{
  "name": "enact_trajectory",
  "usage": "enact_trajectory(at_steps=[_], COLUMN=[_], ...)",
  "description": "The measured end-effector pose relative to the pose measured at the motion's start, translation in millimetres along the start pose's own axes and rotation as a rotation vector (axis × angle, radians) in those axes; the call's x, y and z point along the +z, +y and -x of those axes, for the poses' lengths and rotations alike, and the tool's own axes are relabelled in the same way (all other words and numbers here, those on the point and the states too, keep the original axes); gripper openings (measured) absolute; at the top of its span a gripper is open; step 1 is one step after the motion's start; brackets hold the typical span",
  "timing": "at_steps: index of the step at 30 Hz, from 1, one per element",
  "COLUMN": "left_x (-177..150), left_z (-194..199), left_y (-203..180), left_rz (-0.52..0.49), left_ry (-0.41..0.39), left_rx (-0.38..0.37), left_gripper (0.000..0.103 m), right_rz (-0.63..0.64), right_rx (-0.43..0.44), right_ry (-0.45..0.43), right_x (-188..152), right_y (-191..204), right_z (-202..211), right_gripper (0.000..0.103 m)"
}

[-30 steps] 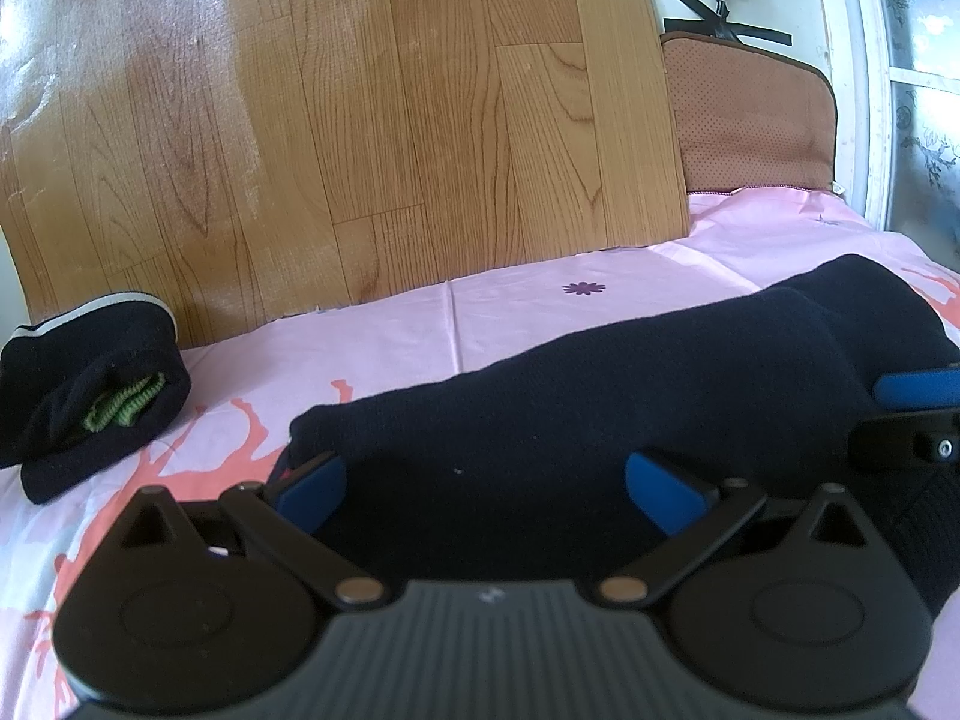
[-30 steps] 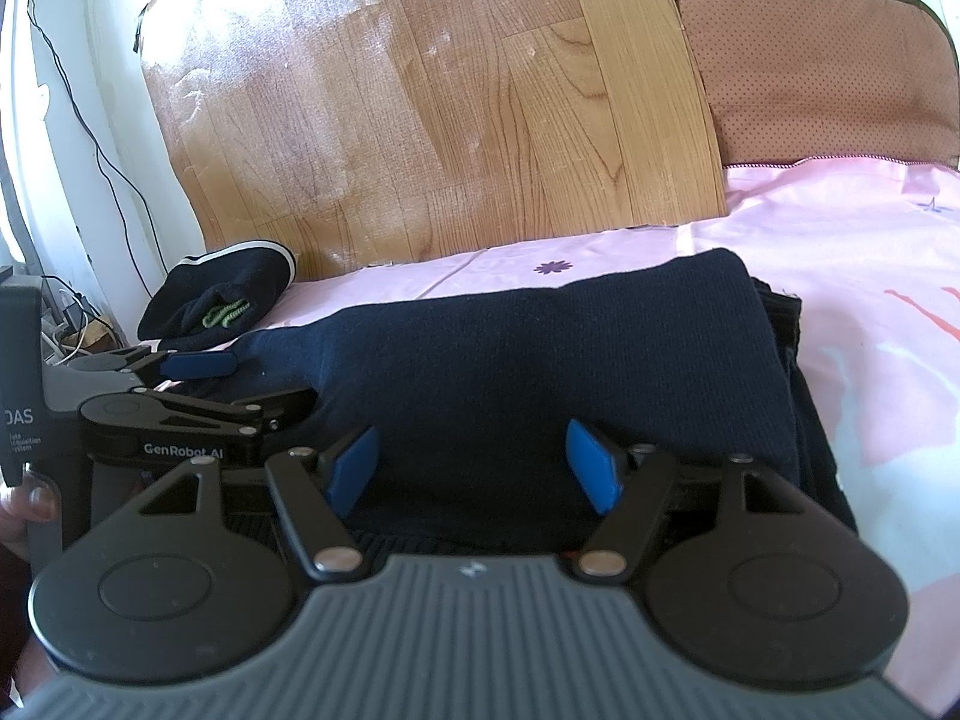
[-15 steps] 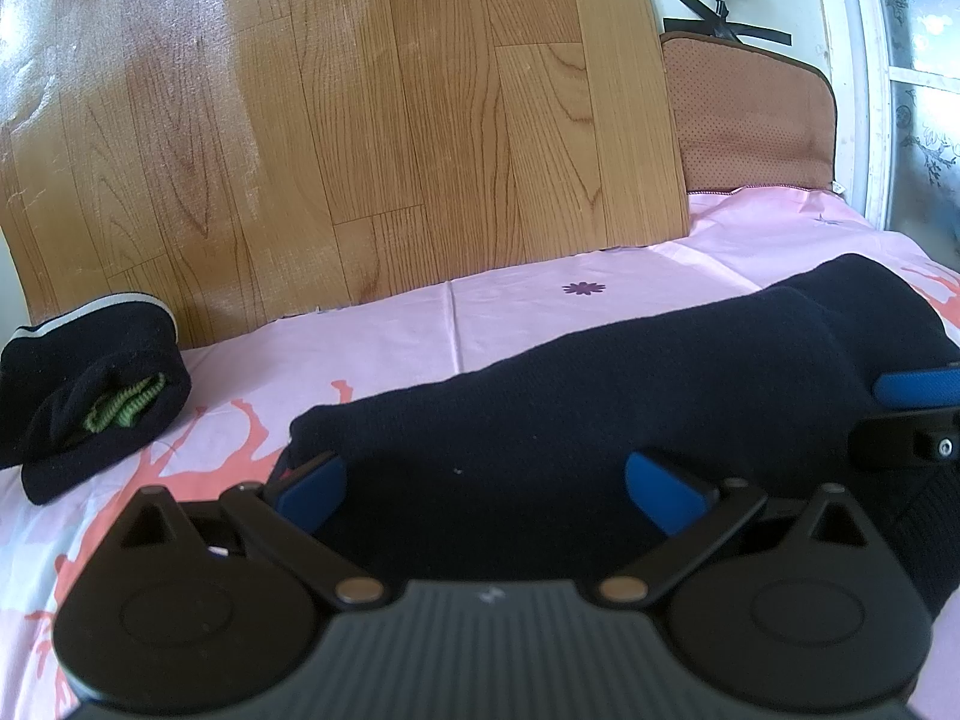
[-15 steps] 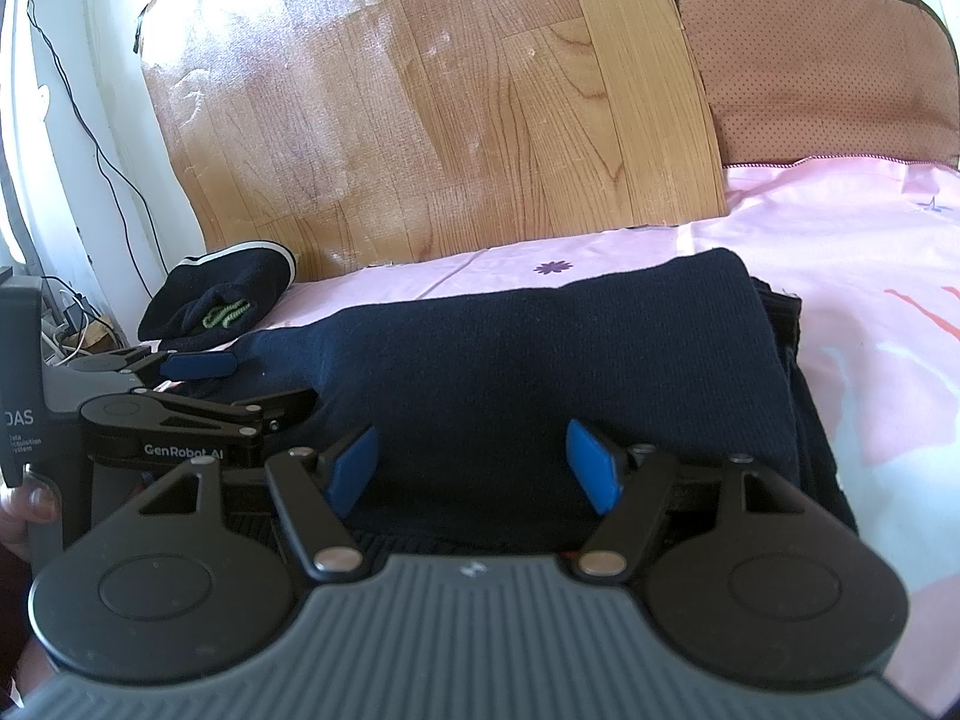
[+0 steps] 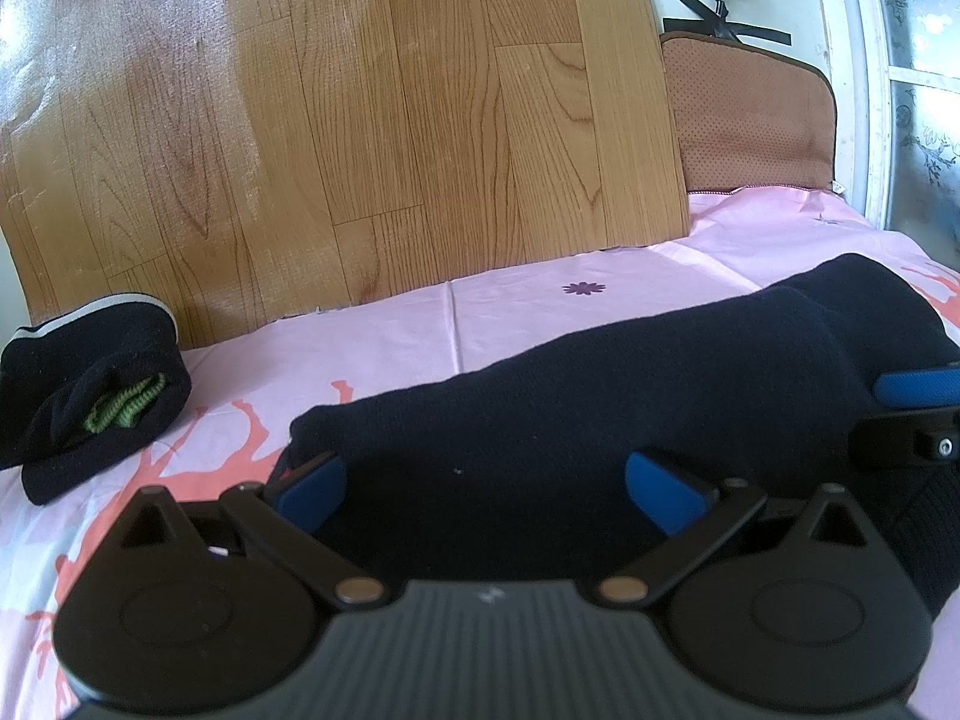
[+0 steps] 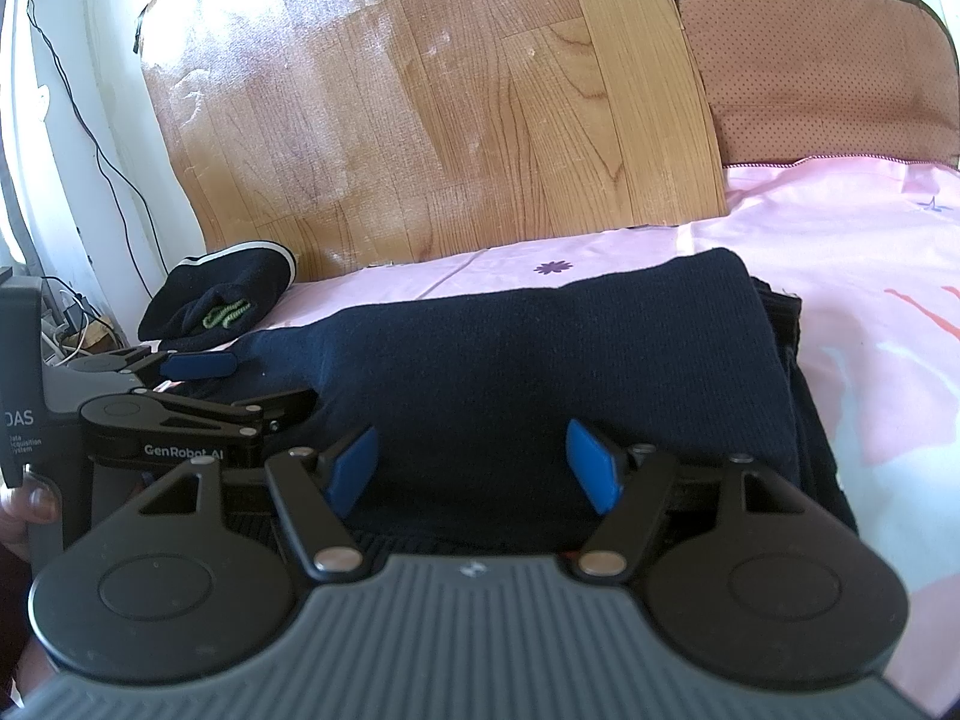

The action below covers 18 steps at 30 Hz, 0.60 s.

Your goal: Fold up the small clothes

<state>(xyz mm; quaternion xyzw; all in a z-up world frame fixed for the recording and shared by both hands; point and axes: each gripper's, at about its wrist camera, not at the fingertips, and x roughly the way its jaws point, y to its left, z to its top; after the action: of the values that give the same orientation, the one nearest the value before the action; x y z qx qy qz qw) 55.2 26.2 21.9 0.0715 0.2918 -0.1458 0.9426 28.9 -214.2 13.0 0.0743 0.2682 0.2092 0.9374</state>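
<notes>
1. Garment position: the dark navy knit garment [image 6: 540, 360] lies folded on the pink bed sheet [image 6: 840, 252], its thick folded layer running across the sheet in front of the wood-grain board [image 6: 450, 120].
2. Left tongs [image 5: 486, 486]: jaws spread wide, blue pads [image 5: 309, 489] low at the near edge of the garment's narrow left end. Nothing is clamped between them.
3. Right tongs [image 6: 474, 465]: jaws spread apart, blue pads [image 6: 591, 471] at the near edge of the garment's wider part. Nothing is clamped.
4. Relative placement: in the right wrist view, the left tongs sit just beside the right tongs.
5. Other item: a second dark bundle with green fabric inside [image 5: 90, 396] rests on the sheet, apart from the garment, against the board.
</notes>
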Motion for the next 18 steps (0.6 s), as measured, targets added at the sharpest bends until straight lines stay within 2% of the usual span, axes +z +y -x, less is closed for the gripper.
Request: enact_trajectory(at_steps=[18], left_x=[0.1], left_z=[0.5], left_y=[-0.4], left_rz=[0.0], left_ry=[0.0], left_rx=[0.001], left_gripper=[0.103], right_rz=[-0.001], right_rx=[0.001], right_ry=[0.001], right_x=[-0.2], right_y=[-0.8], right_z=[0.1], right_gripper=[0.072])
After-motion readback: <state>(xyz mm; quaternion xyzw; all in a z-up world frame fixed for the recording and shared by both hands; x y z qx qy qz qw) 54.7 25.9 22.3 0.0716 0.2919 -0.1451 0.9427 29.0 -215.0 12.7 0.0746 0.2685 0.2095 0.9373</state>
